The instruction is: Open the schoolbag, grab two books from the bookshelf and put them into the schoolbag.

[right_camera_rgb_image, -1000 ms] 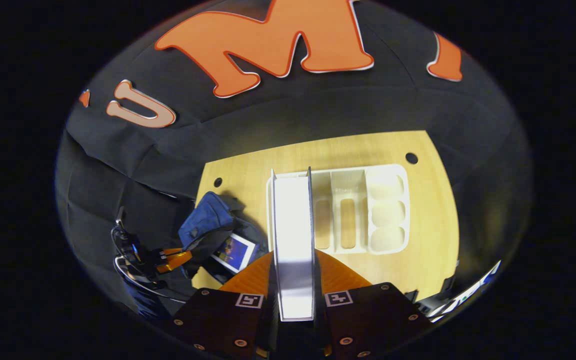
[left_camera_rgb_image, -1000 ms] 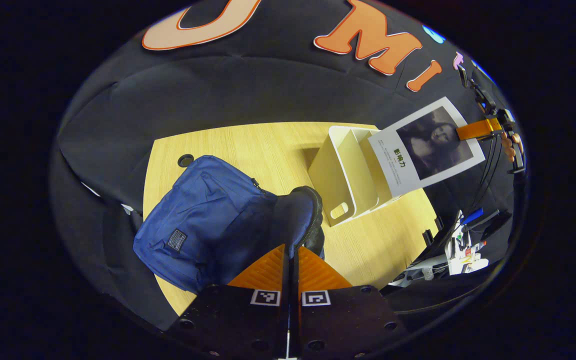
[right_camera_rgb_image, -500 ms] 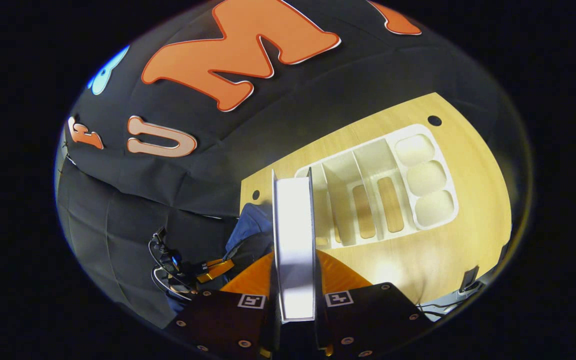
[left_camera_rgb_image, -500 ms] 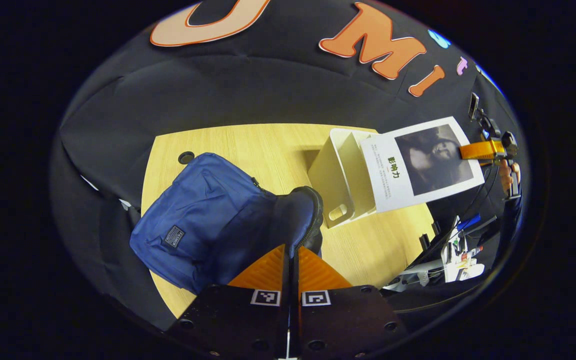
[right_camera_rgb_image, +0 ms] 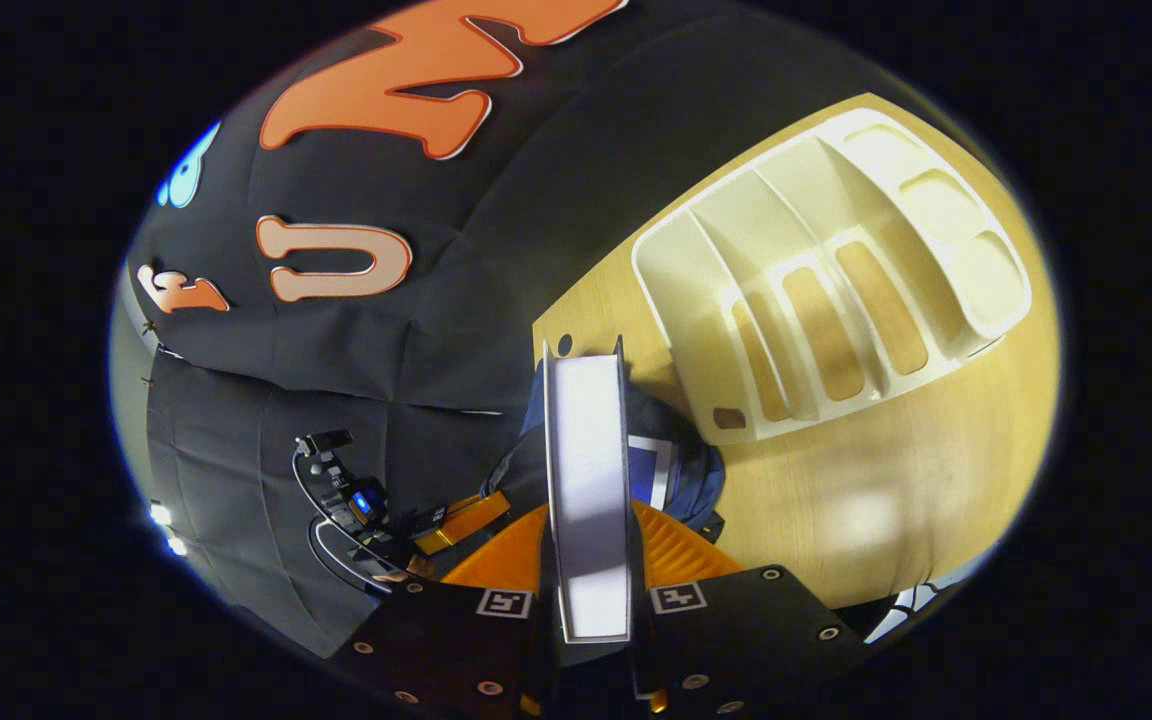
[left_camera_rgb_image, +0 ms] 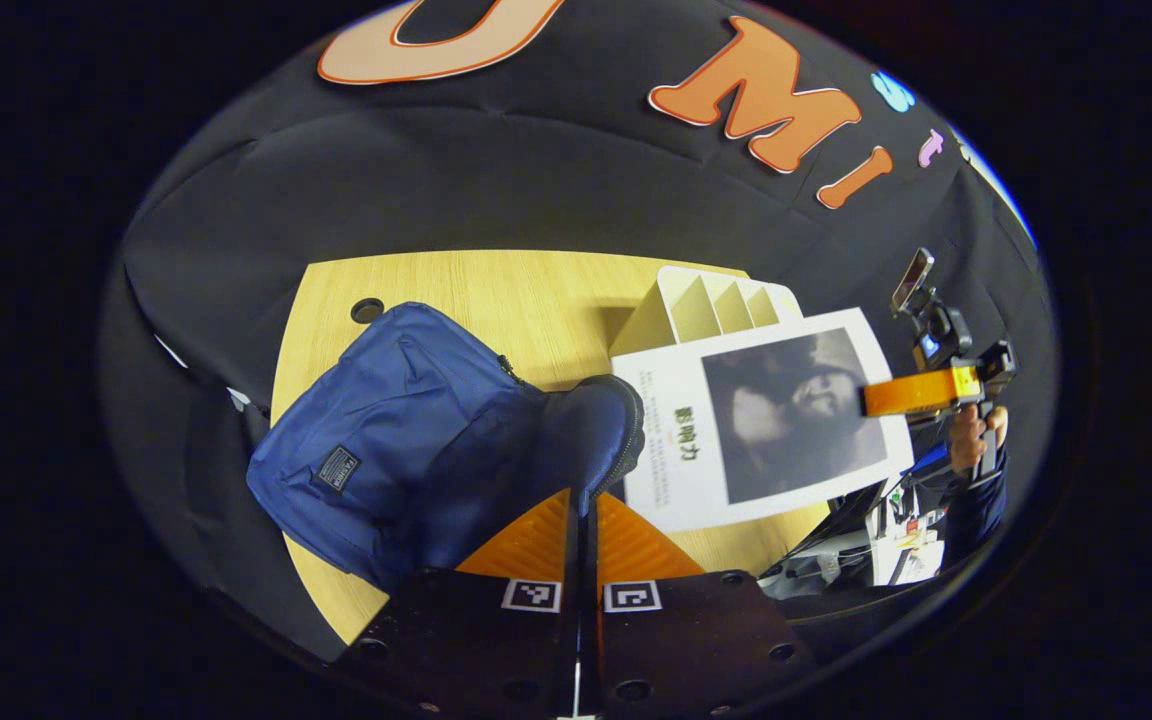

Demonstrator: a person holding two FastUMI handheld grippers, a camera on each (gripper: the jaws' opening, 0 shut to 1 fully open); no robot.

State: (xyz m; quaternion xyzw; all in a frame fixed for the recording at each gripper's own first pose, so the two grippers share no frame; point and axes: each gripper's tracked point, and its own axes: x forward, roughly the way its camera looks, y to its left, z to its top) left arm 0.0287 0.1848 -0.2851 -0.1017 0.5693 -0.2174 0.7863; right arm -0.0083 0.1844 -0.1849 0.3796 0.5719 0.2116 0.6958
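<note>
Left tongs: pinched tight on the dark rim of the blue schoolbag, which lies on the bench at 9 o'clock. Right tongs: clamped on a white book, hanging over the bag mouth. Bookshelf: white, at 1 o'clock from the book.
</note>
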